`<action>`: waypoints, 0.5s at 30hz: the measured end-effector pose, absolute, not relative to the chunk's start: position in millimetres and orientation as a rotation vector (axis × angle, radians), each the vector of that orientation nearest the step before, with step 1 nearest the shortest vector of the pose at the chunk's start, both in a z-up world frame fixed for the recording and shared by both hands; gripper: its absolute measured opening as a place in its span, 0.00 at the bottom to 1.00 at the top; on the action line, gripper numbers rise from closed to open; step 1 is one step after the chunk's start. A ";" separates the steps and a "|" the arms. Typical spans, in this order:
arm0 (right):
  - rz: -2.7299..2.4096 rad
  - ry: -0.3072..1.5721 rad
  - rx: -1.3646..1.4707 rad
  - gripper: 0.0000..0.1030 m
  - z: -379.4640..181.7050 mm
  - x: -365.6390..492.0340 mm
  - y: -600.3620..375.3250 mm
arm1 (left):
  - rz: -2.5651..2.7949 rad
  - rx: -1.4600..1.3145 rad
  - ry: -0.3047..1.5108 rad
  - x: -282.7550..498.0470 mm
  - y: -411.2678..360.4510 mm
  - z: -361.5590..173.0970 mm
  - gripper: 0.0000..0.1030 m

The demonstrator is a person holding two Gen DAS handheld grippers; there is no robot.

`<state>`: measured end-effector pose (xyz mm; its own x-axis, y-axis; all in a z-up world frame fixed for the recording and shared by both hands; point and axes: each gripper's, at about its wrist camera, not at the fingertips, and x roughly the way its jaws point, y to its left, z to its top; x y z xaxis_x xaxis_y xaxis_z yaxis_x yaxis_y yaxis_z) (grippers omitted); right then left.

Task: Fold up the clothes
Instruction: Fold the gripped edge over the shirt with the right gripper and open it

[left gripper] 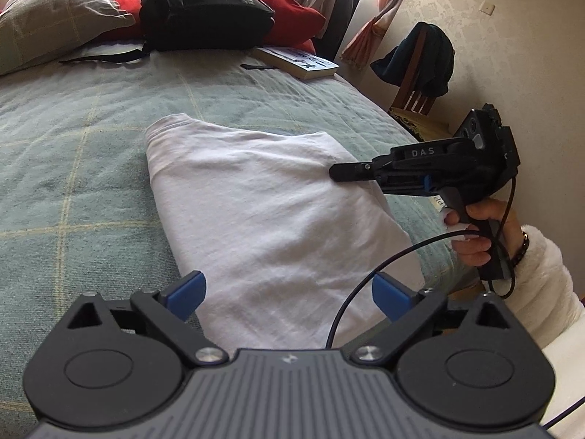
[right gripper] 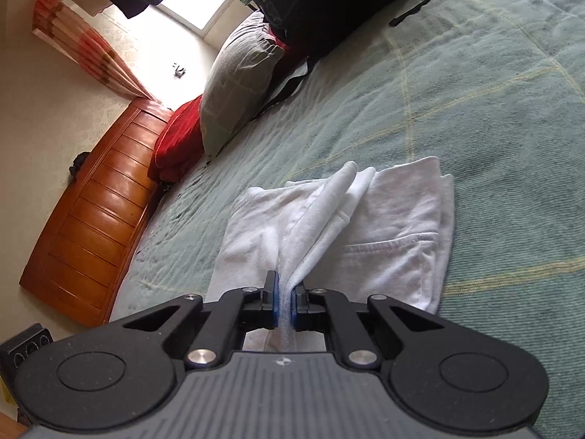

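Observation:
A white garment (left gripper: 263, 216) lies partly folded on the green plaid bedspread (left gripper: 73, 183). My left gripper (left gripper: 289, 292) hangs open just above its near edge, blue pads wide apart with nothing between them. My right gripper (left gripper: 338, 173) reaches in from the right, held by a hand in a fluffy white sleeve. In the right wrist view the right gripper (right gripper: 285, 298) is shut on a pinched ridge of the white garment (right gripper: 395, 241), whose cloth rises from the bed into the jaws. A seam and a pocket line show on the flat part.
A black backpack (left gripper: 204, 3), a grey pillow (left gripper: 55, 18) and red cushions (left gripper: 289, 18) sit at the head of the bed, with a book (left gripper: 296, 62) beside them. A chair with dark clothing (left gripper: 420, 58) stands right of the bed. An orange wooden headboard (right gripper: 95, 219) lies beyond.

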<state>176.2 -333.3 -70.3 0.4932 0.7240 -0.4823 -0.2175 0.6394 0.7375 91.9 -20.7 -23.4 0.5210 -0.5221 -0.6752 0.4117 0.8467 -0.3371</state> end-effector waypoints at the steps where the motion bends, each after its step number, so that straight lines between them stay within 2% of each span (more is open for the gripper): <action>1: 0.621 0.876 0.662 0.08 -70.6 175.6 -334.7 | -0.563 -0.139 0.856 92.0 -21.3 -23.2 0.94; 15: 0.544 0.905 0.682 0.09 -82.4 168.5 -365.1 | -0.580 -0.114 0.862 94.7 -30.9 -21.7 0.94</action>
<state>168.5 -365.1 -82.4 0.5118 0.6820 -0.5225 -0.1419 0.6670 0.7315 94.7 -30.9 -21.7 0.5080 -0.5244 -0.6833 0.4351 0.8409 -0.3219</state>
